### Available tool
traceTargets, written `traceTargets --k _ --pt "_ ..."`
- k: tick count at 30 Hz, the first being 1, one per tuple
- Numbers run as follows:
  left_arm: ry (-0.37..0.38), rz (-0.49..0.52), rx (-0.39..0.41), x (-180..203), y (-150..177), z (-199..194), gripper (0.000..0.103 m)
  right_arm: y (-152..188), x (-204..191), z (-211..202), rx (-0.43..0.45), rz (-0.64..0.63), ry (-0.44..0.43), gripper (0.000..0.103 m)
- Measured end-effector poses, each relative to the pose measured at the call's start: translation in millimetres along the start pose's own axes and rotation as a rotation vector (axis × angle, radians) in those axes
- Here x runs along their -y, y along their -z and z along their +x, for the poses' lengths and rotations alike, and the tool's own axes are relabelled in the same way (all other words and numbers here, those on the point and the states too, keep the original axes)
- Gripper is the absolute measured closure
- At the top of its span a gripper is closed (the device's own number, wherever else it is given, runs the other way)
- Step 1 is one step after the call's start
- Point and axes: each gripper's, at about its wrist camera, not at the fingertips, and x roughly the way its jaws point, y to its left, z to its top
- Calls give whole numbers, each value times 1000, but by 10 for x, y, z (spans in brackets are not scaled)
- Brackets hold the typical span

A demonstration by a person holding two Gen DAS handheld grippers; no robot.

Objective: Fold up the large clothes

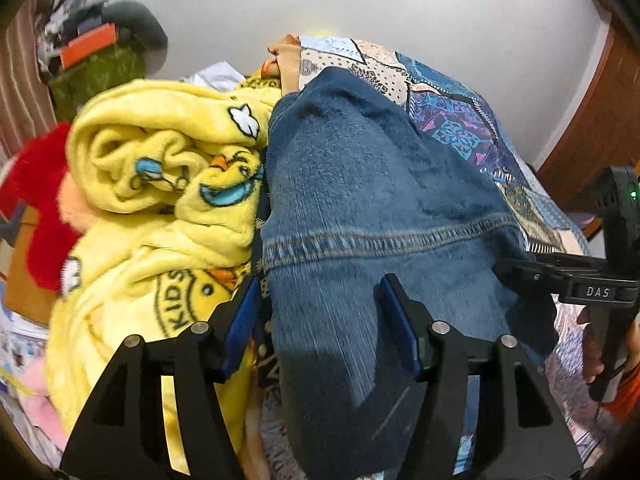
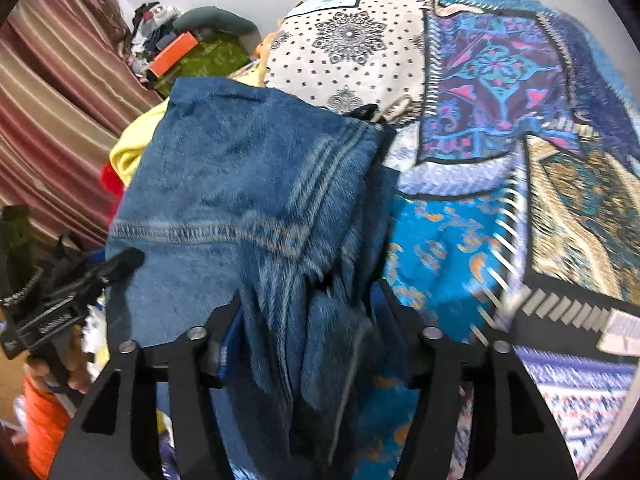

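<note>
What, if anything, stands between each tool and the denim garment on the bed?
Nothing visible. The denim garment lies directly between the open fingers of the left tool, and its bunched edge sits between the open fingers of the right tool. The yellow blanket lies beside it, not over it.

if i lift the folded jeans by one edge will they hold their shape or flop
The jeans would probably flop: in the right wrist view their near edge already hangs in loose folds between the tool's fingers. The thick stitched seam suggests heavy denim, so likely weighty for its size. The rough weave should not slip much on the patterned bedspread.
</note>
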Motion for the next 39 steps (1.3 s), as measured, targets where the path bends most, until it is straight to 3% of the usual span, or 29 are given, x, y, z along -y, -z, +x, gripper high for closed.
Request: traceTargets --k 2,9,14,18,26,34,39 --pt "-18 21 -12 43 88 -81 33 57 8 -12 -8 -4 20 37" --pt "-81 106 -80 204 498 -299 32 380 -44 -287 -11 -34 89 35" --pt "-123 114 -59 355 537 -635 32 456 -148 -668 18 -66 129 35" --pt "-124 125 42 573 435 -1137 32 495 -314 -1182 114 -108 119 35" --pt "-72 140 342 1106 346 -2524 32 695 -848 -2346 370 -209 30 35" --pt "-56 145 642 1600 812 -3662 32 1267 -1302 -3338 657 -293 -29 35" --pt "-71 131 755 1780 1167 -4011 32 1614 -1464 -3645 786 -318 -19 35"
